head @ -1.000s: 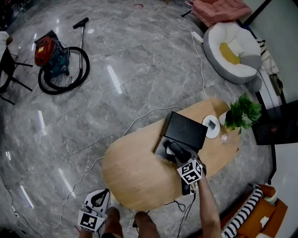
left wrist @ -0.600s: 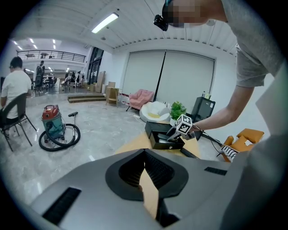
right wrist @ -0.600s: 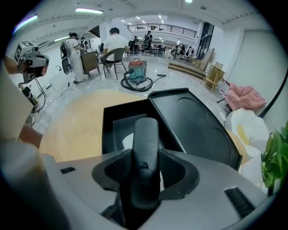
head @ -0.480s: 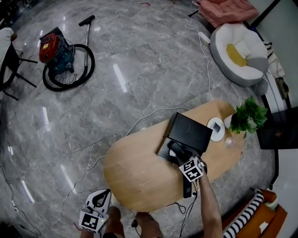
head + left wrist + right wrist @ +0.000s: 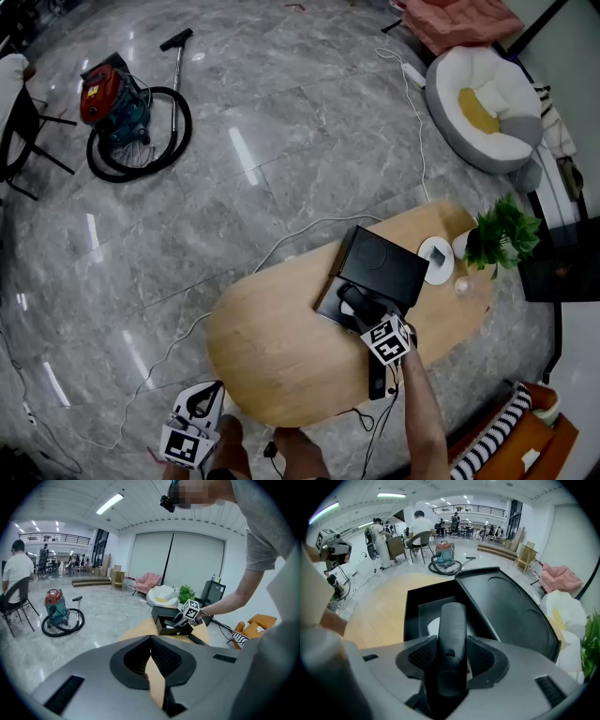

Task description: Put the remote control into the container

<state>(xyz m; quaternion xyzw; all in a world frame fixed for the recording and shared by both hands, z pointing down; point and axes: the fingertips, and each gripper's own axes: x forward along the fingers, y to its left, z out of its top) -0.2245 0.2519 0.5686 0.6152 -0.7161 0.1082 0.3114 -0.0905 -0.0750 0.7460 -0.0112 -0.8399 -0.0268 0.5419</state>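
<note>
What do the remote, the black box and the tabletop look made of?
Remote control: matte black plastic, probably; dull, even surface. Container: black, smooth flat walls, plastic or coated board, unclear. Table: pale wood or wood-look veneer, judging by its tan colour.

Container (image 5: 380, 266) on table (image 5: 267, 352), plant (image 5: 502, 236) at its right end, vacuum cleaner (image 5: 111, 105) on floor far left

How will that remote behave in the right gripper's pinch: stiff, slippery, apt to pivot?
Likely stiff: the remote juts straight past the right gripper without sagging. Its smooth, rounded shell looks slippery, and the grip spans only a short stretch of its length, so it may pivot. It is probably light; released into the open container, it should lie flat rather than roll.
</note>
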